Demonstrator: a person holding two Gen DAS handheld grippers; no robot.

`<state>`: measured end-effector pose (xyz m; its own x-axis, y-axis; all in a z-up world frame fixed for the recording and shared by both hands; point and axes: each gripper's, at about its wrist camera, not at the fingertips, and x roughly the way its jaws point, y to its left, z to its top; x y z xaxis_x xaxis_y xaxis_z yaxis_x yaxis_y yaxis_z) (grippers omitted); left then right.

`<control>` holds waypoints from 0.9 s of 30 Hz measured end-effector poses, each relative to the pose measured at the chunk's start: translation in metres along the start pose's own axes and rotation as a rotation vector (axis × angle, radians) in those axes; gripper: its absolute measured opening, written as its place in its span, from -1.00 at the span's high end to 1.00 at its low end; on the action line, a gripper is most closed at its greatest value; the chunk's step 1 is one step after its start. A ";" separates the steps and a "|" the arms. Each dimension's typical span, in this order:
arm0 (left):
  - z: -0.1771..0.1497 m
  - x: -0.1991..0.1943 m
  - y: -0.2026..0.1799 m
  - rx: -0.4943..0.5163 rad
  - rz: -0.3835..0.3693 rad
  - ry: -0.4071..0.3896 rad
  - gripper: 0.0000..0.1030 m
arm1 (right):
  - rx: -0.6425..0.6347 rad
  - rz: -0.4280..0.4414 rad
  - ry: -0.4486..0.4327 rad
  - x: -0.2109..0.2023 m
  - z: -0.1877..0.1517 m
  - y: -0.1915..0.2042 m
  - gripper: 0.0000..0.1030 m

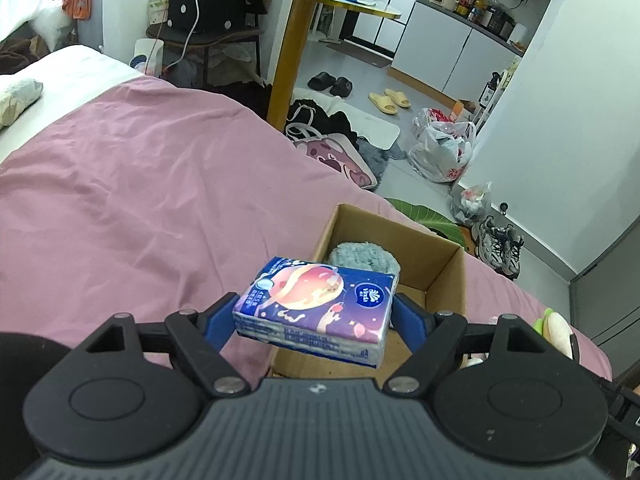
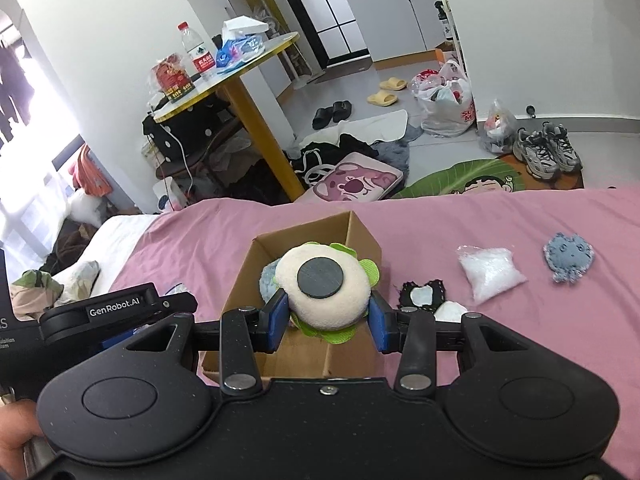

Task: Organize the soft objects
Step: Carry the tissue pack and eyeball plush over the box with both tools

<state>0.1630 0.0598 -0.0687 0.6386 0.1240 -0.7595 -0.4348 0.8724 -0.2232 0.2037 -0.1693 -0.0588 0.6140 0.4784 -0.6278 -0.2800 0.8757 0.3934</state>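
The cardboard box (image 2: 362, 236) on the bed lies directly beneath both loads: right fingers (image 2: 283, 312) clamp the plush toy (image 2: 328, 304) over it, left fingers (image 1: 408, 318) clamp the tissue pack (image 1: 316, 308) crosswise above its near edge

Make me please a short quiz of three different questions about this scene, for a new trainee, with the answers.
1. True or false: the left gripper holds a water bottle.
2. What already lies inside the cardboard box?
A. a grey fluffy item
B. a shoe
C. nothing
3. Fill in: the right gripper holds a cream plush with a dark ___ disc on it.

Key
1. False: its jaws are shut on a tissue pack.
2. A: the grey fluffy item.
3. round
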 end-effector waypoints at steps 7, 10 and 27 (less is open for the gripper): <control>0.010 0.021 -0.001 0.021 -0.004 0.036 -0.57 | -0.003 -0.005 0.010 0.021 0.009 0.009 0.20; 0.013 0.030 -0.004 0.036 -0.009 0.056 -0.57 | 0.004 -0.007 0.017 0.030 0.012 0.011 0.20; 0.019 0.065 -0.011 0.088 0.007 0.162 -0.62 | 0.013 0.004 0.070 0.079 0.027 0.016 0.20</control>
<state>0.2213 0.0671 -0.1040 0.5221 0.0589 -0.8509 -0.3771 0.9108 -0.1683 0.2675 -0.1190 -0.0837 0.5594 0.4856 -0.6718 -0.2722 0.8731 0.4045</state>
